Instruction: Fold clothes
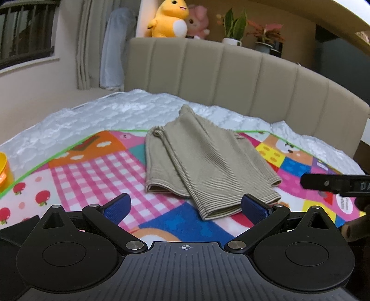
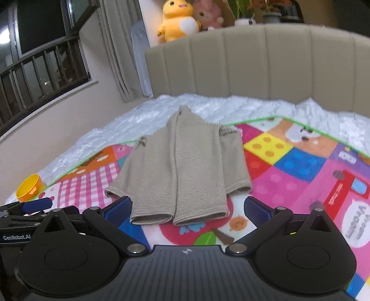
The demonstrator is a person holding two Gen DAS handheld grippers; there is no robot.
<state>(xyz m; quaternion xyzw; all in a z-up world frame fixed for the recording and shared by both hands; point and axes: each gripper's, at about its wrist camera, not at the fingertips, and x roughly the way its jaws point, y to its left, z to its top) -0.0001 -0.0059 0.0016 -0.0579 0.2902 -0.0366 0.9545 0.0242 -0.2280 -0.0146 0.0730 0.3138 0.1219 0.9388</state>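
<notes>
Beige ribbed sweater point(image 2: 182, 166) spread flat near the middle of the bright patchwork play mat point(image 2: 300, 185), collar toward the padded headboard point(image 2: 254, 64), hem toward the cameras. Both sleeves already laid lengthwise over the body, cuffs side by side at the near edge: a tidy narrow column, likely so arranged for a fold from hem up toward collar. Right gripper point(image 2: 187, 210) held low just short of those cuffs, blue pads point(image 2: 118, 211) spread wide with nothing between them, straddling the width of the two cuffs without touching; probably lined up that way for a pinch at the near edge. Left gripper point(image 1: 185, 208) likewise released and empty, pads point(image 1: 118, 207) parted, hovering over the mat slightly left of the garment, one sleeve end point(image 1: 217, 208) lying just ahead of its right pad. From that view, sweater point(image 1: 203, 159) angled across the mat, sleeves crossing diagonally. Both tools kept close together at the same end, suggesting a paired grasp of the hem corners as the coming step, though not yet begun. Yellow cup point(image 2: 30, 187) off at the mat's left border, well apart from the work. Plush toys point(image 2: 178, 20) and potted plants on the ledge behind the headboard, irrelevant to the fold.
</notes>
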